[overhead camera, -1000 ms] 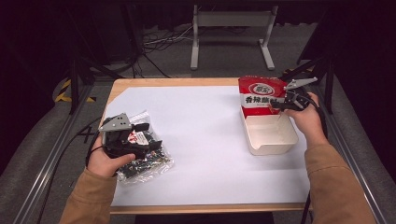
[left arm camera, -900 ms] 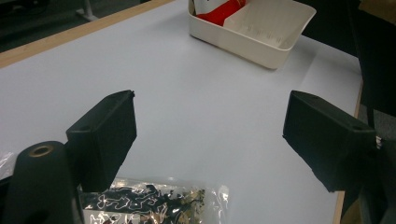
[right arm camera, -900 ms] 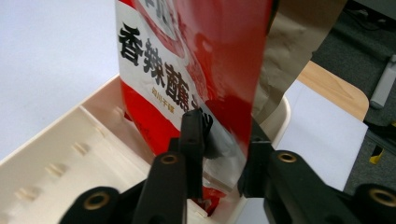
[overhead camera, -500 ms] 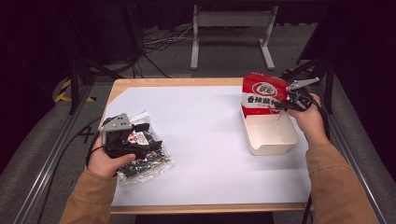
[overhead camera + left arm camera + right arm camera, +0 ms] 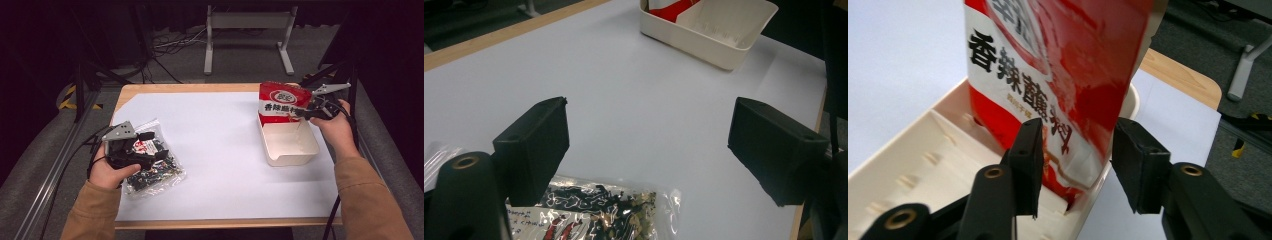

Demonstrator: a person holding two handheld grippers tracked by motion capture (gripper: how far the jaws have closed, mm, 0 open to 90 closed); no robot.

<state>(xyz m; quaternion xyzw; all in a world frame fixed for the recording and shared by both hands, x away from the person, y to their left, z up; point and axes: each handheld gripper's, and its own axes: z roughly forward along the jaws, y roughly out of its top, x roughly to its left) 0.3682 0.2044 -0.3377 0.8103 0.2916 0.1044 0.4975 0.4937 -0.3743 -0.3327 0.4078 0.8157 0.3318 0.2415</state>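
The red snack bag [image 5: 281, 102] stands on end in the far end of the cream bin [image 5: 290, 150], near the table's [image 5: 220, 150] right edge, leaning on the bin's far wall. My right gripper [image 5: 306, 114] has just been opening: in the right gripper view the jaws straddle the bag's [image 5: 1058, 75] lower edge, the right pad clear of the foil, the left [image 5: 1029, 150] close against it, so I read it as let go. I'm watching that lean, because if a pad snags the foil as I back out, the bag tips over the rim. My left gripper [image 5: 142, 147] sits spread above the clear packet [image 5: 155, 170] by the left edge, not clamping it.
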